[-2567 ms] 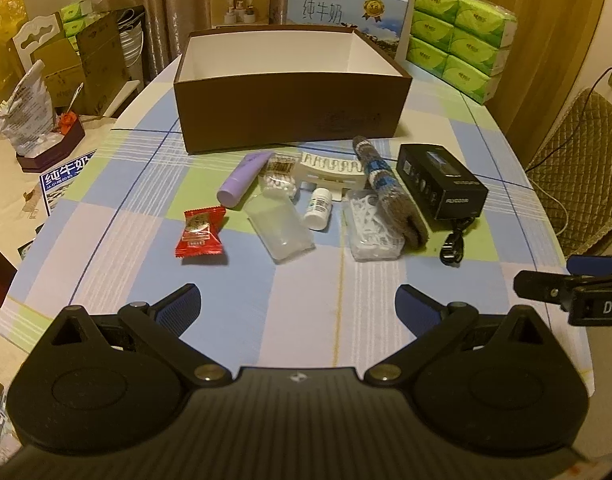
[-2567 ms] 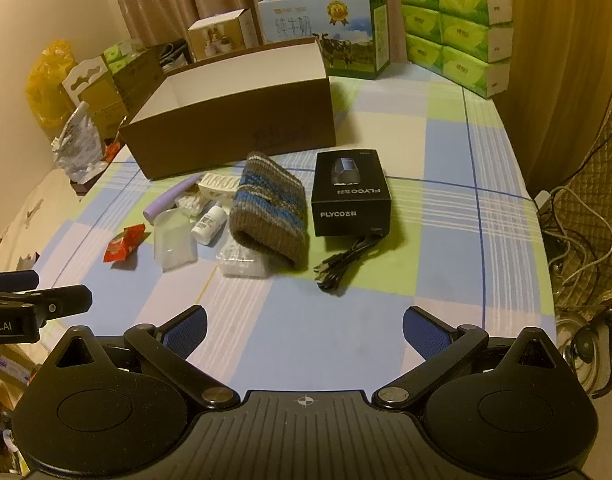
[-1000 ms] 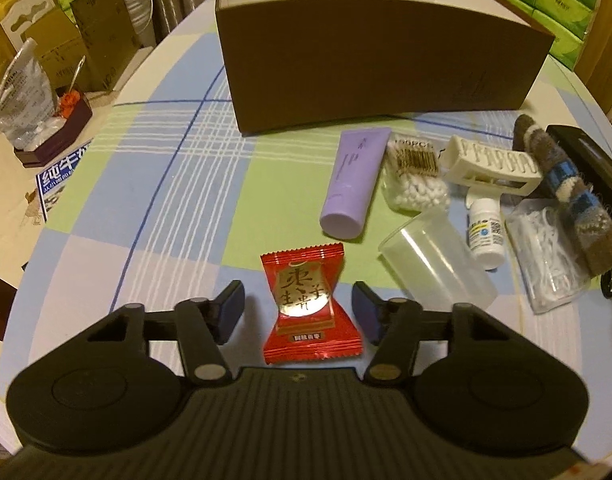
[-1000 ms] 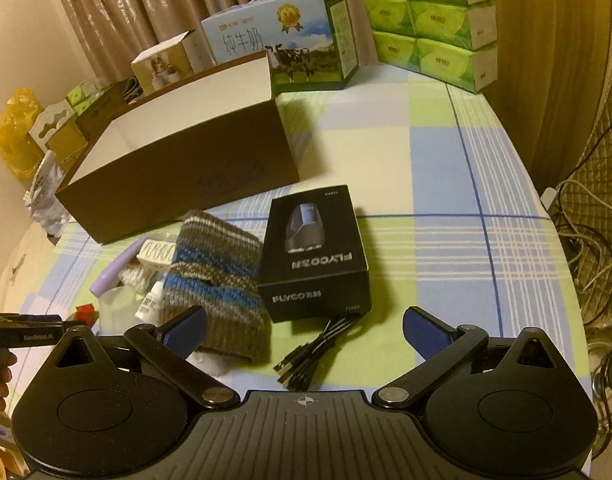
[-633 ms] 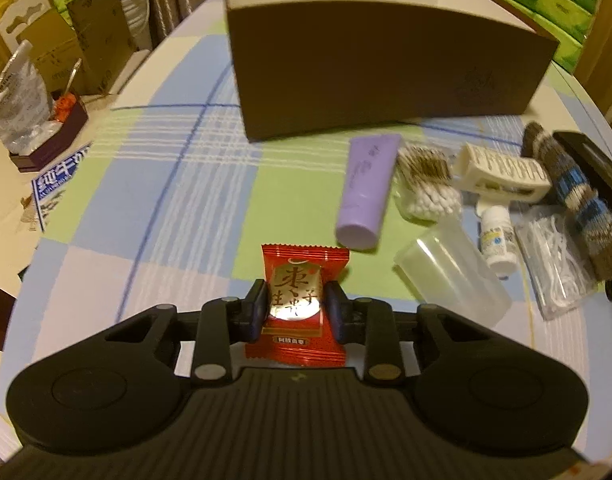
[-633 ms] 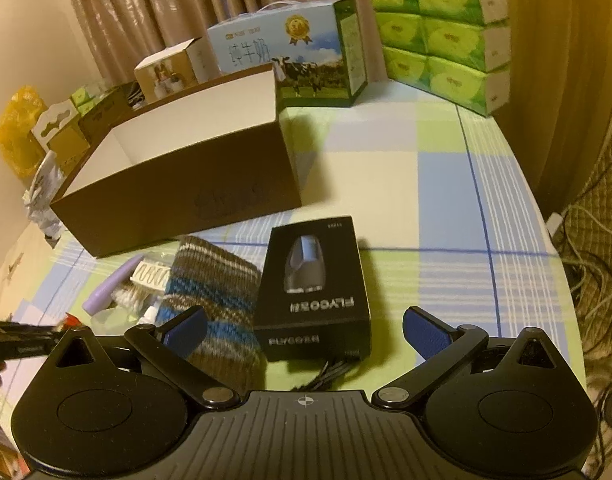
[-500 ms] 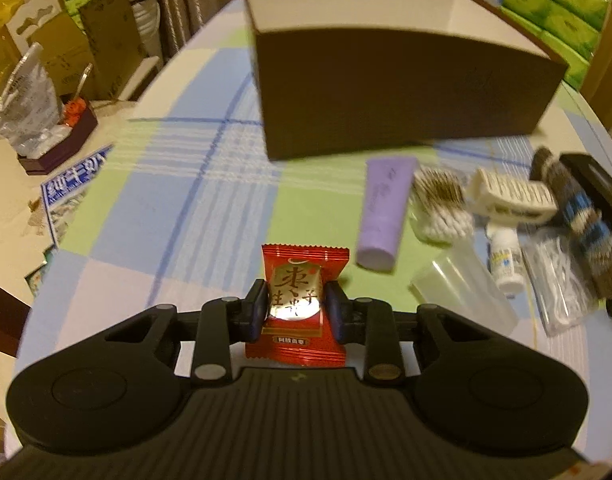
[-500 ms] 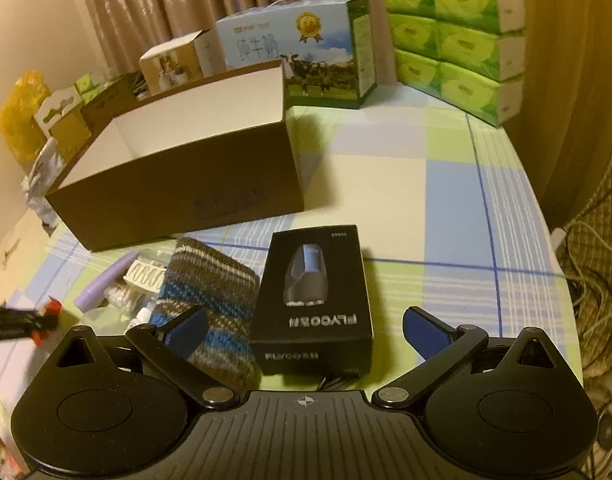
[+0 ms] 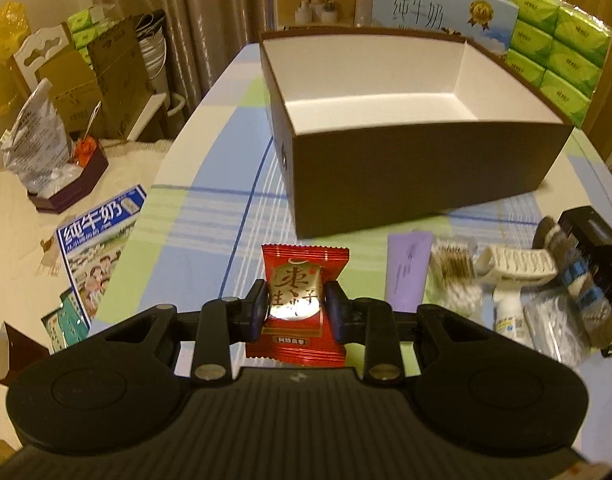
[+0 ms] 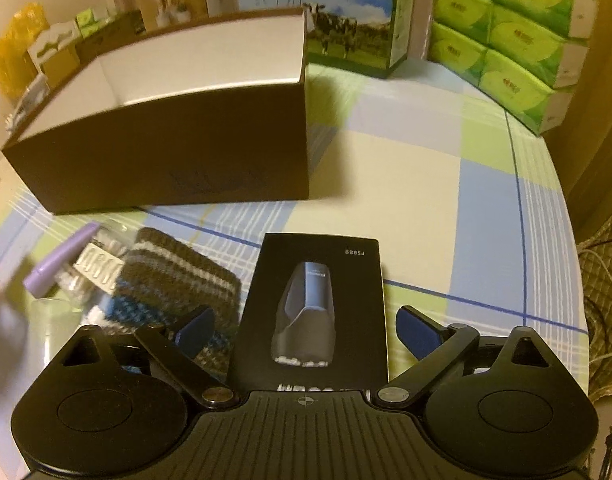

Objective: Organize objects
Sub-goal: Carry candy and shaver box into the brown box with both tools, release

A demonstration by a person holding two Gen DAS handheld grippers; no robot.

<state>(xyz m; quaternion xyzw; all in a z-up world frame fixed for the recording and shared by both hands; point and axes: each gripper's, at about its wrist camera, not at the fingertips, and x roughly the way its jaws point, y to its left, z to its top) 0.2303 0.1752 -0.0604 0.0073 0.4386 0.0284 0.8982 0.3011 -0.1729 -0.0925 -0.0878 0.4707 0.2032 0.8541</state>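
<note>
The left tongs [image 9: 294, 312] are pinching a red candy packet [image 9: 297, 308] before the brown box [image 9: 418, 172]; the right tongs [image 10: 306, 330] are hanging spread over a black carton [image 10: 312, 304].

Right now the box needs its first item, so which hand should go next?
Left: its tongs are shut on the red candy packet facing the brown box. The right tongs are open, straddling the black shaver box.

black box [image 10: 312, 312] near end hidden by right tool [image 10: 306, 330], knit pouch [image 10: 178, 280] partly covered

Milk carton [image 9: 438, 12], green tissue packs [image 10: 518, 40]
</note>
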